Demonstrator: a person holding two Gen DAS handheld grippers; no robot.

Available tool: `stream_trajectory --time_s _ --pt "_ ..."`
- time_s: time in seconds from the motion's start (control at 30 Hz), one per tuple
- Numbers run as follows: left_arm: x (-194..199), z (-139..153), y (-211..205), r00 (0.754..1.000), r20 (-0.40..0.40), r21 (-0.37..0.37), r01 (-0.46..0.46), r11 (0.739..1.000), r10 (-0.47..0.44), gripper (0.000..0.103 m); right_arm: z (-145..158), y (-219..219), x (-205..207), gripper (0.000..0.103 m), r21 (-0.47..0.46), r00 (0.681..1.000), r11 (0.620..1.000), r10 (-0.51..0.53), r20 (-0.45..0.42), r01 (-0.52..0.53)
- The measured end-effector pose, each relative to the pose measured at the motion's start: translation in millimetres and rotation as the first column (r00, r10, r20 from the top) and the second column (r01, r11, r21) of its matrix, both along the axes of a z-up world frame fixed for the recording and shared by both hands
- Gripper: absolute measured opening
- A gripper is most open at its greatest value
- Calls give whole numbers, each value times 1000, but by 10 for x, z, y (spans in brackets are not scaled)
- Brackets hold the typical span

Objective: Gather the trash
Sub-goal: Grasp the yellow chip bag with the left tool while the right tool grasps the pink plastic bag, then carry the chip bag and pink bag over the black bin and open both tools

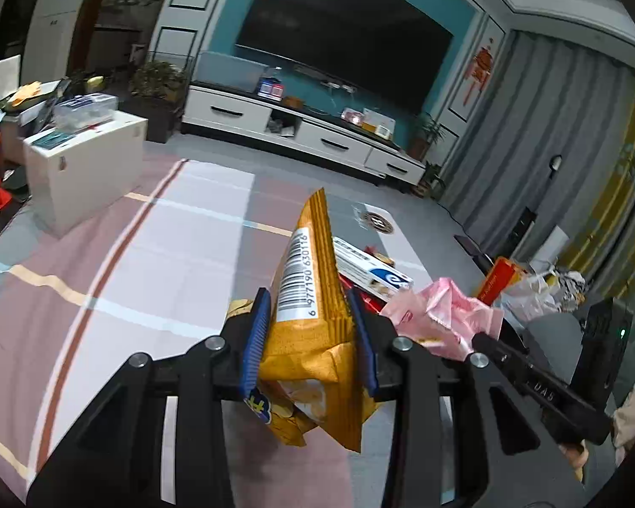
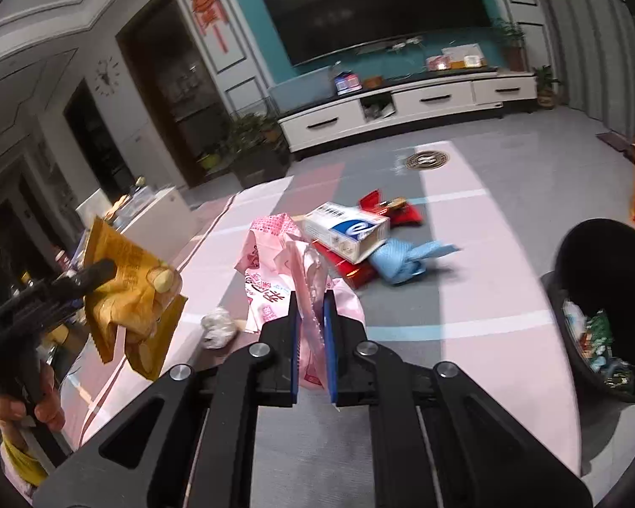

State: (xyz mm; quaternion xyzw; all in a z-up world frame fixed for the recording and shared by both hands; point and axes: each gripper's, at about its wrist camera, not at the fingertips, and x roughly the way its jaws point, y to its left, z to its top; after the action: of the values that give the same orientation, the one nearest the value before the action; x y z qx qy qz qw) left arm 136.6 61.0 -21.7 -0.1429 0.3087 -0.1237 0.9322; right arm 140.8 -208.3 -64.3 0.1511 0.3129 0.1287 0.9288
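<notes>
Left gripper (image 1: 311, 330) clamped on yellow chip bag (image 1: 309, 309), barcode 6 977190 630116. Right gripper (image 2: 311, 338) pinching pink plastic bag (image 2: 275, 279); white carton (image 2: 347, 230) with blue "e" just beyond it.

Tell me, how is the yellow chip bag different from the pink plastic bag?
The chip bag is yellow and crinkly with a barcode; the pink bag is thin, soft and see-through. The left gripper holds the chip bag; the right gripper holds the pink bag. Both are pinched between blue pads.
</notes>
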Motion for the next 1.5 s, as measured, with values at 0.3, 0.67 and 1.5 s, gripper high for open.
stream_trajectory --time_s 0.3,0.67,1.5 --pt "-6 73 -665 995 17 69 94 993 -95 38 107 -381 -129 11 6 995 996 -92 45 92" --pt "24 123 -1703 969 27 187 235 954 -244 38 152 -1002 -380 11 41 970 974 -227 85 224" --pt "5 30 -3183 892 24 339 416 843 -451 39 -70 -1897 -738 11 74 898 897 -438 40 435"
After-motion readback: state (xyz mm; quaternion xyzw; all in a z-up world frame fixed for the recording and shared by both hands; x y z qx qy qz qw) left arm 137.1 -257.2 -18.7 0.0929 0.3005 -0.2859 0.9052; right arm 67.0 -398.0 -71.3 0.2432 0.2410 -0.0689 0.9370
